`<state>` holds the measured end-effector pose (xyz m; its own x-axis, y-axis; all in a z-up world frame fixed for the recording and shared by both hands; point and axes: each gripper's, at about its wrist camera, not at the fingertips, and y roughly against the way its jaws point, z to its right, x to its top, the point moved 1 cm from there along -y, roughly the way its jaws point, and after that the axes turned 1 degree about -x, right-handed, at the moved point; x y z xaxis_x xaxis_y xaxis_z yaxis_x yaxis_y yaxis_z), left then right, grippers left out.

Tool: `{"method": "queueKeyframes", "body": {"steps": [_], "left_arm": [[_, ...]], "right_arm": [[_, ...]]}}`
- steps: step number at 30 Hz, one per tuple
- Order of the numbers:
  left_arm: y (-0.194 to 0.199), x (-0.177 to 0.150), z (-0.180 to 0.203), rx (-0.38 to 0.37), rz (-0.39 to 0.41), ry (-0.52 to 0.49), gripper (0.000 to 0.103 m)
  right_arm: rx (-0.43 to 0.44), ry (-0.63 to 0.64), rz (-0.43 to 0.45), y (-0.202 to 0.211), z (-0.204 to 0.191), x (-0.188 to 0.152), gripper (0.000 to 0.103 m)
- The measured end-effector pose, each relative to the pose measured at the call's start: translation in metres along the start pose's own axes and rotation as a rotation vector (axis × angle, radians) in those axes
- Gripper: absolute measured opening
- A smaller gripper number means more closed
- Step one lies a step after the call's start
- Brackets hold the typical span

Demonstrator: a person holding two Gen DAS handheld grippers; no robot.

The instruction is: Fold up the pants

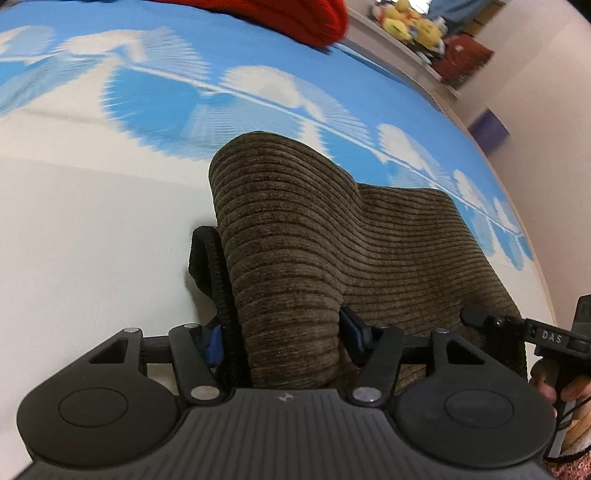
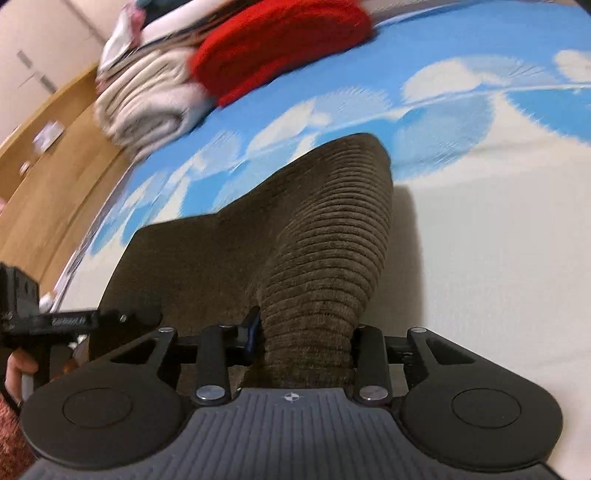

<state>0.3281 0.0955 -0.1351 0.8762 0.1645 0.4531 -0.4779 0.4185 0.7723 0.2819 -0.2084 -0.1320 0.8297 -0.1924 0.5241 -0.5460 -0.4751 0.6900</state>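
The brown corduroy pants point(image 1: 314, 236) lie on a bed with a blue and white cloud-print sheet point(image 1: 92, 221). My left gripper point(image 1: 282, 341) is shut on a bunched edge of the pants, with a black waistband or strap hanging at its left. My right gripper point(image 2: 303, 339) is shut on another bunched edge of the same pants point(image 2: 325, 236) and lifts it off the sheet point(image 2: 498, 258). Each gripper shows at the edge of the other's view, the right one in the left wrist view point(image 1: 554, 338) and the left one in the right wrist view point(image 2: 74, 317). The fabric hides the fingertips.
A red garment point(image 2: 280, 40) and folded pale clothes point(image 2: 147, 107) are stacked at the far end of the bed. A wooden floor point(image 2: 48, 177) lies beside the bed. Yellow plush toys point(image 1: 410, 22) sit on a shelf by the wall.
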Motion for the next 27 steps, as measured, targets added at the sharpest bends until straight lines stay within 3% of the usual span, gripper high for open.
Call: {"method": "queueKeyframes", "body": {"steps": [8,20,22,23,25,27], "left_arm": [[-0.068,0.044,0.057,-0.031,-0.010,-0.057,0.066],[-0.100,0.071,0.076,-0.037,0.001,-0.070,0.067],[-0.098,0.066,0.075,-0.024,0.016,-0.071,0.074],[-0.094,0.063,0.075,-0.011,0.031,-0.076,0.076],[-0.078,0.053,0.075,0.023,0.065,-0.097,0.085],[-0.057,0.043,0.075,0.067,0.100,-0.125,0.090]], "right_arm": [[-0.058,-0.113,0.078,0.019,0.084,0.027,0.036],[-0.081,-0.152,0.109,0.005,0.112,0.044,0.037],[-0.096,-0.161,0.104,0.002,0.115,0.042,0.041],[-0.112,-0.163,0.096,0.001,0.116,0.041,0.048],[-0.199,-0.153,0.091,0.005,0.110,0.038,0.068],[-0.294,-0.056,0.129,0.021,0.096,0.035,0.073]]}}
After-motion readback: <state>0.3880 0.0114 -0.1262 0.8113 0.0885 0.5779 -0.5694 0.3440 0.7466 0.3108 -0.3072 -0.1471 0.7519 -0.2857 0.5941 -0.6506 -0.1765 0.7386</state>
